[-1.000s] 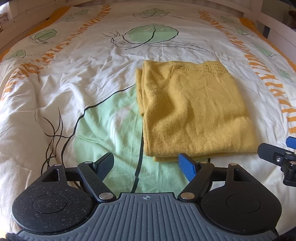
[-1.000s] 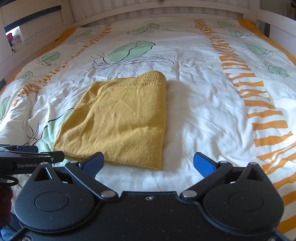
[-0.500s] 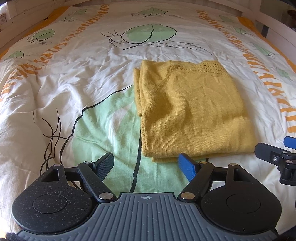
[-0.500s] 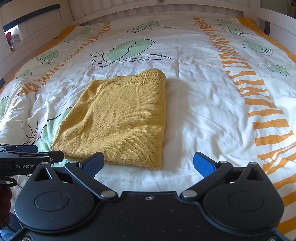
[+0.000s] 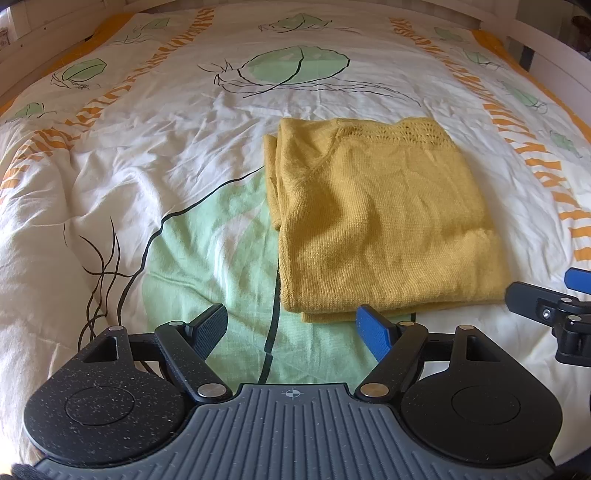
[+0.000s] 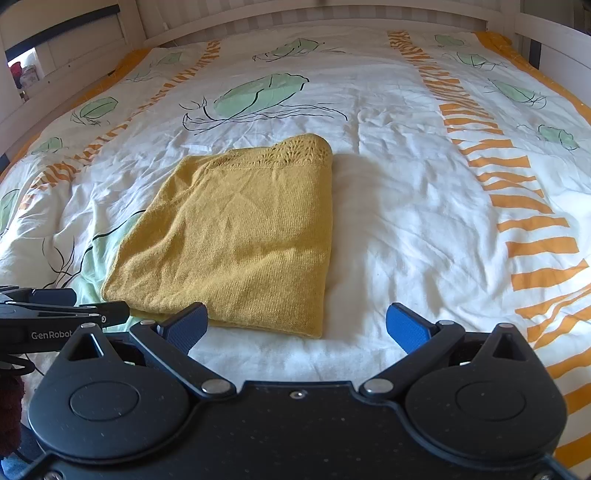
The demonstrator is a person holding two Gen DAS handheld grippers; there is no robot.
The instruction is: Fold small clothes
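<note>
A mustard-yellow knit garment (image 5: pixel 384 221) lies folded into a flat rectangle on the bed, with its lace-knit edge at the far end. It also shows in the right wrist view (image 6: pixel 240 236). My left gripper (image 5: pixel 293 330) is open and empty, just short of the garment's near left corner. My right gripper (image 6: pixel 295 326) is open and empty, just short of the garment's near right corner. Each gripper shows at the edge of the other's view: the right gripper (image 5: pixel 554 310) and the left gripper (image 6: pixel 55 314).
The bed is covered by a white duvet (image 6: pixel 424 221) with green leaf prints and orange stripes. A white wooden bed frame (image 6: pixel 332 14) runs along the far end and both sides. Small objects (image 6: pixel 22 74) sit beyond the frame at far left.
Both grippers have drawn back a little from the folded garment, which lies unmoved. Both stay open.
</note>
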